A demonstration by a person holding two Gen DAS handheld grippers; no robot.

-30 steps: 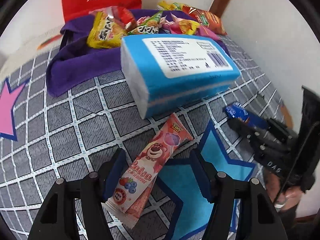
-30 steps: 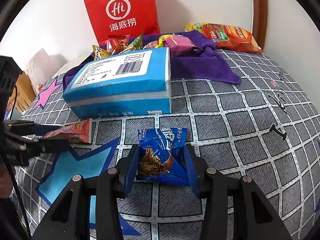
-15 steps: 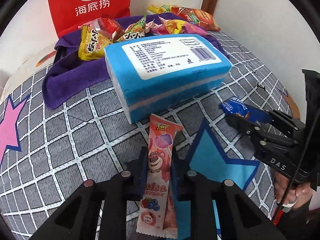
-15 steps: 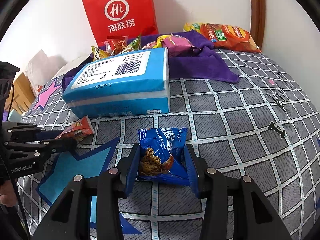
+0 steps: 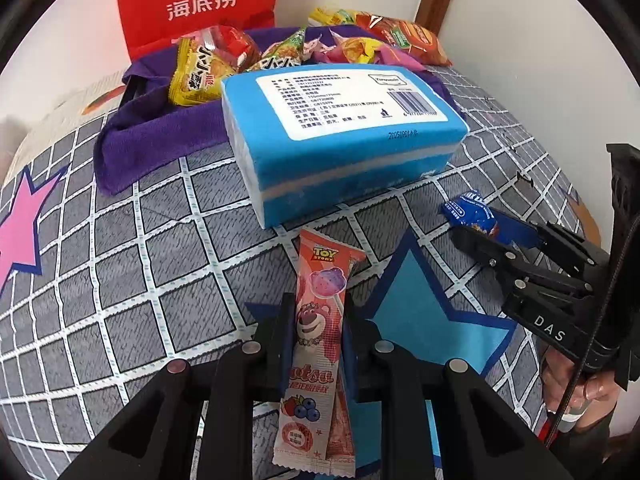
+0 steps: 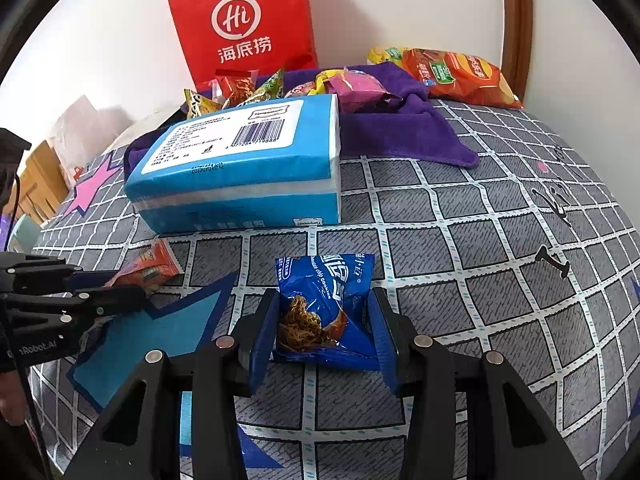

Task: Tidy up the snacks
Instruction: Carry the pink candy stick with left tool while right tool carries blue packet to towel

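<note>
With most snacks already heaped on the purple towel [image 5: 160, 140], the left gripper [image 5: 316, 344] pinches a pink candy stick [image 5: 316, 340] and the right gripper [image 6: 326, 328] clamps a blue cookie packet [image 6: 324, 300], both still down on the checked bedspread [image 6: 460, 240].

A grey bedspread [image 6: 460, 208] is crossed by a white grid and marked with blue and pink stars. A pink snack stick wrapper [image 5: 320, 332] is printed with a bear and berries. A blue cookie packet [image 6: 326, 304] is seen, and a blue-and-white tissue pack [image 5: 340, 136], a purple towel [image 6: 400, 132], a red paper bag [image 6: 244, 20] with white lettering and an orange chip bag [image 6: 460, 76].
</note>
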